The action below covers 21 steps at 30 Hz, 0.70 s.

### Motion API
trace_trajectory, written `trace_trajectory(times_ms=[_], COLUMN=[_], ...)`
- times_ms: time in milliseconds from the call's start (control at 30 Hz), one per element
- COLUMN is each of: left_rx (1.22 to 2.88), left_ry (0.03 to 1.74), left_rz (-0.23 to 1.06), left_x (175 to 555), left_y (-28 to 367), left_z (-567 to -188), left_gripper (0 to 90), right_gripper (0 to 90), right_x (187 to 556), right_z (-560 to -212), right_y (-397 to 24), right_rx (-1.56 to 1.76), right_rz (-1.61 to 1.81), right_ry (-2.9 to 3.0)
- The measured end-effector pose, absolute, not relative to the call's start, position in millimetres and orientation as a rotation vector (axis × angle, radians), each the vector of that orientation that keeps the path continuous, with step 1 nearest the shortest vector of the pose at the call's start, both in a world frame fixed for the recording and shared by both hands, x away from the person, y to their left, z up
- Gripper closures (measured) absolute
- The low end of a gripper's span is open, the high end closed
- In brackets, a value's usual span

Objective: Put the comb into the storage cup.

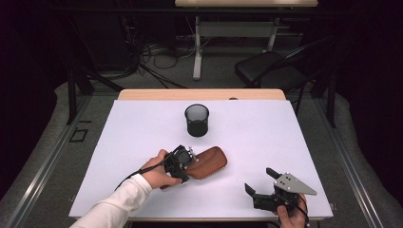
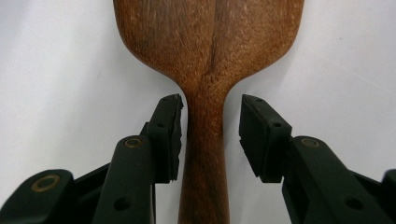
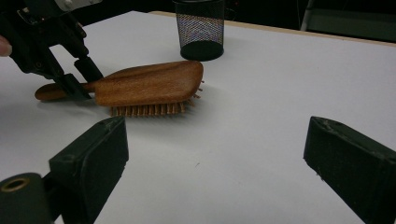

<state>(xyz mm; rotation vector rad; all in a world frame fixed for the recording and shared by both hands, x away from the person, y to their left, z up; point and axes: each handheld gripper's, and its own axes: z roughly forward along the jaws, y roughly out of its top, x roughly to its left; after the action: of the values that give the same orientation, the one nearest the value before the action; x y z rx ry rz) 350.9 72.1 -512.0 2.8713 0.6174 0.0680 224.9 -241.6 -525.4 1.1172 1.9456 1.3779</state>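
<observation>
On the white table (image 1: 142, 123) | my left gripper (image 2: 211, 122) sits half open around the wooden hairbrush (image 2: 208, 56) handle, not pinching | my right gripper (image 3: 215, 154) wide open, empty | handle end cut off

Hairbrush (image 2: 205, 70) head cut off; bristles hidden.

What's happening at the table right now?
A person's left gripper straddles the handle of a wooden hairbrush lying bristles-down on the white table. Its jaws are not yet clamped: one pad sits at the wood and a gap shows at the other. The right gripper rests open near the table's front edge, holding nothing. A black mesh cup stands upright beyond the brush.
</observation>
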Motion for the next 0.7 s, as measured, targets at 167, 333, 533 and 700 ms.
trace_trajectory(times_ms=[167, 333, 533, 700], left_rx=[2.876, 2.895, 2.897, 2.91], left_ry=[0.619, 0.615, 0.619, 0.621], left_rz=[0.071, 0.064, 0.064, 0.059], left_x=[352.0, 352.8, 354.1, 355.0], left_y=[70.3, 68.0, 66.9, 65.5], left_z=[-513.7, -513.6, -513.7, -514.1], left_gripper=[62.0, 65.2, 66.8, 69.3], right_gripper=[6.4, 6.5, 6.5, 6.5], right_x=[224.9, 225.1, 225.0, 224.9], right_z=[-525.5, -525.6, -525.5, -525.5], right_y=[-241.7, -241.6, -241.9, -241.8], right_rx=[1.117, 1.115, 1.117, 1.12], right_rz=[1.377, 1.381, 1.381, 1.383], right_ry=[1.945, 1.943, 1.942, 1.943])
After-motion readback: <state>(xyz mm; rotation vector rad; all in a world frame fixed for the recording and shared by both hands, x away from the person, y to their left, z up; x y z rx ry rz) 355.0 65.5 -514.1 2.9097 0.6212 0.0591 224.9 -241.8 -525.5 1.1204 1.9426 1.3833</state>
